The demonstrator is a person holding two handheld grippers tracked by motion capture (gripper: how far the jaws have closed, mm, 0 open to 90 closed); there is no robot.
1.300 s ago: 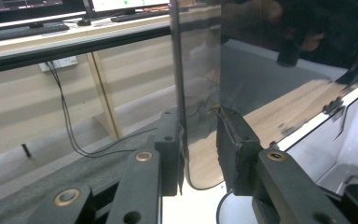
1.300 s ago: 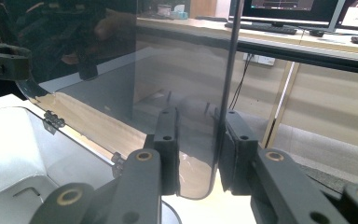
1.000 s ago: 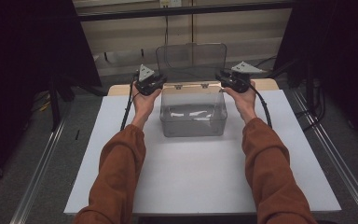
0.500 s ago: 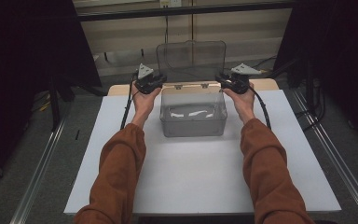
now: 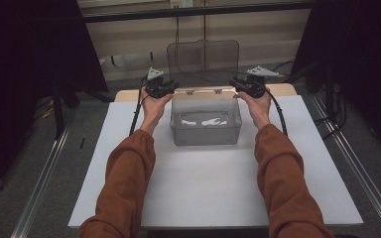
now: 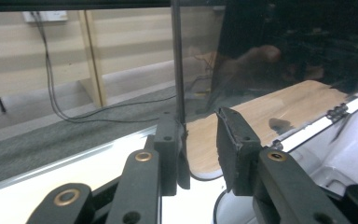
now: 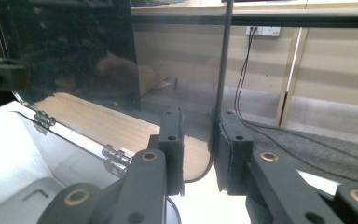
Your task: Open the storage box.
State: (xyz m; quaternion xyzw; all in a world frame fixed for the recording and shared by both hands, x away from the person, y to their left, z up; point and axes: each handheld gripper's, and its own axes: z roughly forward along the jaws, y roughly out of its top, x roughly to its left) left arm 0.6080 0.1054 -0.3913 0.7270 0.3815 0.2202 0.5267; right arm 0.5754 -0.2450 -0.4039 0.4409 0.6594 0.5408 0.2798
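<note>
A clear plastic box point(image 5: 206, 130) sits at the far middle of the white tabletop point(image 5: 203, 193), with pale items lying in it. Its hinged clear lid point(image 5: 203, 57) stands raised behind it. My left gripper point(image 5: 171, 88) is at the lid's left edge and my right gripper point(image 5: 237, 84) at its right edge. In the left gripper view the lid point(image 6: 284, 56) has its side edge running down between the narrow jaws of the left gripper point(image 6: 200, 135), against one pad. The right gripper point(image 7: 200, 135) has just been closing, with the edge of the lid point(image 7: 74, 51) between its jaws.
A wooden surface point(image 5: 129, 95) borders the white top at the back. Metal rails point(image 5: 44, 188) run along the floor on both sides. Dark curtains stand left and right, and cables hang on the back wall. The lid's hinges point(image 6: 338, 112) join it to the box's rear rim.
The lid's top edge stands slightly higher and more upright than a second ago. Both hands have stayed at the box's rear corners.
</note>
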